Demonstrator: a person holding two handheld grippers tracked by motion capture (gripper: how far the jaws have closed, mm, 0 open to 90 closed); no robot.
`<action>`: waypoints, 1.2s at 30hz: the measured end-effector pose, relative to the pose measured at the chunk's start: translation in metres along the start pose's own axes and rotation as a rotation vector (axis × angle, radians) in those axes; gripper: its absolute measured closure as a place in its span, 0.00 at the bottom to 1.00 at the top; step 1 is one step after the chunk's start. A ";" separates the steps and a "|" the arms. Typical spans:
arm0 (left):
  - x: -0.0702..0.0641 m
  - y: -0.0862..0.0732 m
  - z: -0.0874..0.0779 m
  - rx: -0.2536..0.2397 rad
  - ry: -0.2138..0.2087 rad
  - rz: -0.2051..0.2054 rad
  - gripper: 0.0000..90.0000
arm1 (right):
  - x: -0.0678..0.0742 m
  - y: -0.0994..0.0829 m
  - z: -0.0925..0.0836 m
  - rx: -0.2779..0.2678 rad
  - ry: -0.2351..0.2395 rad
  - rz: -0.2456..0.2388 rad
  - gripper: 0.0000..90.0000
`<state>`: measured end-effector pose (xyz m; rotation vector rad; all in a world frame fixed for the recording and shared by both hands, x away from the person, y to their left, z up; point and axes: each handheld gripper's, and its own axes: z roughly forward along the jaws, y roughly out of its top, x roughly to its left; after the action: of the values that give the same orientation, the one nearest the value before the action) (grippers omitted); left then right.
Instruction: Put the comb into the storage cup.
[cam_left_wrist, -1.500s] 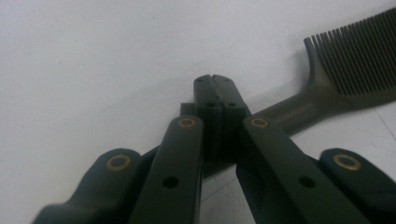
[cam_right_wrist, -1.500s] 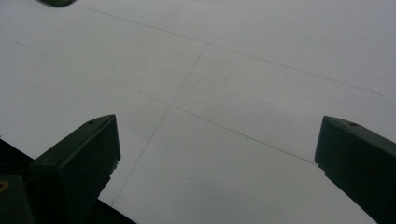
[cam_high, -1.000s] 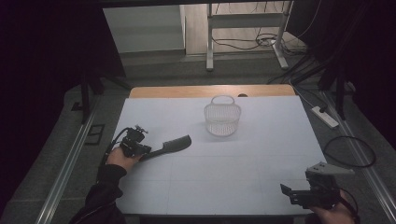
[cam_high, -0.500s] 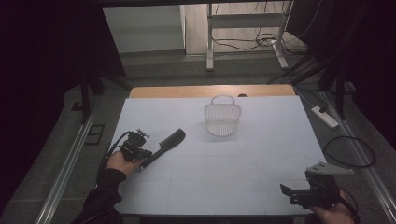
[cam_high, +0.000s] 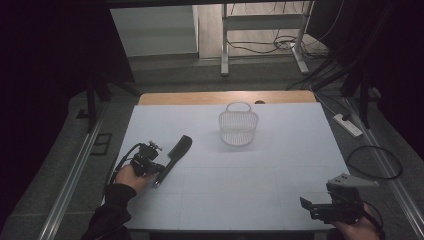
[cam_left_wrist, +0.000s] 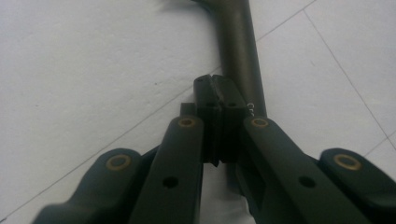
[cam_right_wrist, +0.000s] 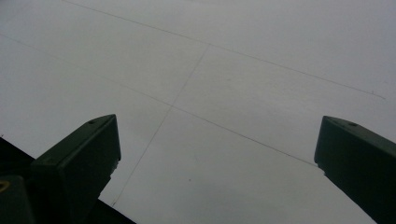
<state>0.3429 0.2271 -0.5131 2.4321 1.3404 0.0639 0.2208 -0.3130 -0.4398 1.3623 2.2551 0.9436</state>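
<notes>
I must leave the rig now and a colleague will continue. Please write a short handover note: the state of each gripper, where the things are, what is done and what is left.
Left gripper: shut on the handle of the black spatula, at the left side of the white table; the blade points toward the basket.
Right gripper: open, nothing between the jaws, at the near right corner of the table.
White mesh basket: upright, far centre, nothing in it that I can see.
Done: spatula gripped.
Left: probably carrying the spatula to the basket; the right gripper is free to help.
</notes>
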 end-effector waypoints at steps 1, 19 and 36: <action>0.000 0.000 0.000 0.002 0.001 -0.001 0.99 | 0.000 0.000 0.000 0.000 0.000 -0.001 0.01; -0.003 -0.007 -0.028 -0.152 0.028 -0.064 0.73 | 0.000 0.000 0.000 0.000 0.001 -0.003 0.01; -0.010 -0.017 -0.046 -0.269 -0.012 -0.109 0.25 | 0.001 0.000 0.000 0.001 0.001 -0.005 0.01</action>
<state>0.3142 0.2398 -0.4747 2.1308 1.3612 0.1887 0.2206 -0.3125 -0.4396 1.3559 2.2589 0.9424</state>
